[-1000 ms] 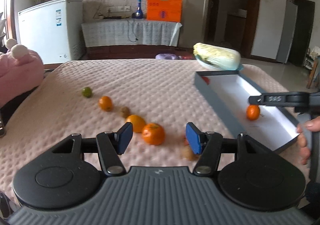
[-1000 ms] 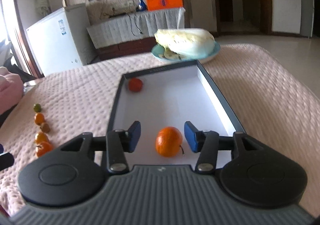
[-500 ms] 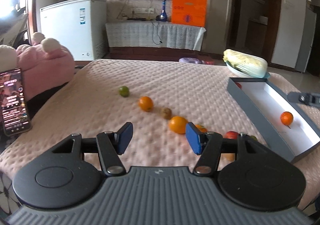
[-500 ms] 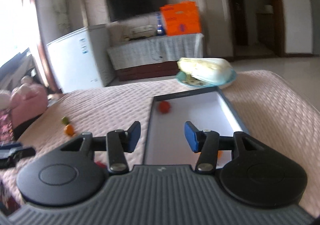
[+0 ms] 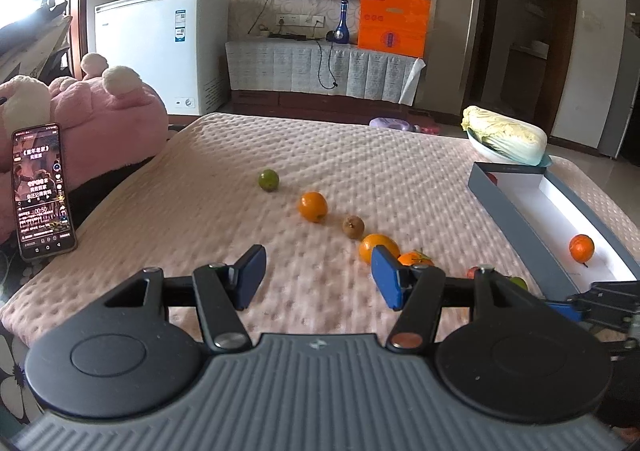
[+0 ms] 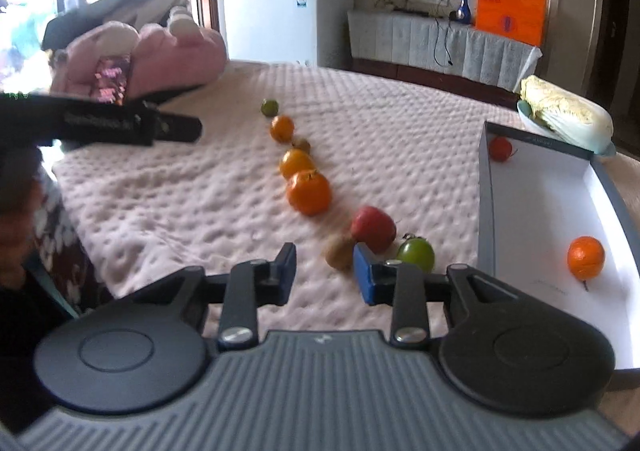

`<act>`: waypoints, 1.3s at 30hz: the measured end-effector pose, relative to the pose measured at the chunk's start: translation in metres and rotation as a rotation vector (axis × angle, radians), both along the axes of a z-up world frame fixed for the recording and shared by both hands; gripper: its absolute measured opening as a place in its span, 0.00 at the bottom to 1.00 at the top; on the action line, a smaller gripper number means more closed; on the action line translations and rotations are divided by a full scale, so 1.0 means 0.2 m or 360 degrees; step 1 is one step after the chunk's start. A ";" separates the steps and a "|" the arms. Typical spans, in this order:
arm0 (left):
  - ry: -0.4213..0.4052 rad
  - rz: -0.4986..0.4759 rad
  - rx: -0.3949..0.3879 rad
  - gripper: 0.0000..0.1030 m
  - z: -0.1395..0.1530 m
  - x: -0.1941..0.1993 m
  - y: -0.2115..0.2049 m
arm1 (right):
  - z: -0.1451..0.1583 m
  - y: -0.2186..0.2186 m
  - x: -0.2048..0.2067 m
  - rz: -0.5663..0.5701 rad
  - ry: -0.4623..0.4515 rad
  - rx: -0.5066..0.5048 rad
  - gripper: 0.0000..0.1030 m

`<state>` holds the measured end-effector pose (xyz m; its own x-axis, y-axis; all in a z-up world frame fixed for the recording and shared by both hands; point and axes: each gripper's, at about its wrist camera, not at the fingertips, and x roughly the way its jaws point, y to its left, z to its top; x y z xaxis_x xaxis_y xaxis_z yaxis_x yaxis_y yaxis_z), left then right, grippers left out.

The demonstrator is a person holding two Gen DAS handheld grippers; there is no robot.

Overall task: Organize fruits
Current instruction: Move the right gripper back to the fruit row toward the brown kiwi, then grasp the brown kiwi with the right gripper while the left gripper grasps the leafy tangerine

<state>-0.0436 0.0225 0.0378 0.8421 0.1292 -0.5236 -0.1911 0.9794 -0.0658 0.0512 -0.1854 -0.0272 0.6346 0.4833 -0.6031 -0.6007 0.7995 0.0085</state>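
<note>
Fruits mostly wait in a row [image 6: 298,163] on the blanket [image 5: 200,211]; only two lie in the box [image 6: 540,211] at right. Both grippers, left gripper [image 5: 318,277] and right gripper [image 6: 324,275], have fingers spread, holding nothing.

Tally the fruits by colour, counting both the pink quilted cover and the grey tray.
Orange round fruits: 4
Green round fruits: 2
Red round fruits: 2
Brown small fruits: 2
Total: 10

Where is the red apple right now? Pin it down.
In the right wrist view the red apple lies on the pink quilt, just ahead of the right gripper, between the brown fruit and the green fruit.
</note>
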 end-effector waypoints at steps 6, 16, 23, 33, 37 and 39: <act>-0.0004 -0.0027 -0.0005 0.62 0.00 -0.01 0.01 | -0.06 0.04 0.07 -0.0109 0.0023 -0.0056 0.34; -0.0008 -0.0069 -0.0037 0.62 0.00 0.00 0.00 | -0.12 0.09 0.12 -0.0123 0.0072 -0.0079 0.34; 0.0012 -0.0070 -0.0034 0.62 -0.01 0.01 0.00 | -0.12 0.11 0.13 -0.0099 0.0080 -0.0093 0.27; 0.0041 -0.0083 -0.0003 0.62 -0.03 0.03 -0.01 | -0.07 0.06 0.09 -0.0045 0.0081 -0.0020 0.26; 0.0052 -0.0152 0.0050 0.62 -0.05 0.06 -0.07 | 0.01 -0.01 0.04 -0.0035 0.0034 0.0044 0.26; 0.0052 -0.0206 0.0084 0.62 -0.06 0.08 -0.12 | 0.05 -0.05 0.04 -0.0054 0.0016 0.0070 0.26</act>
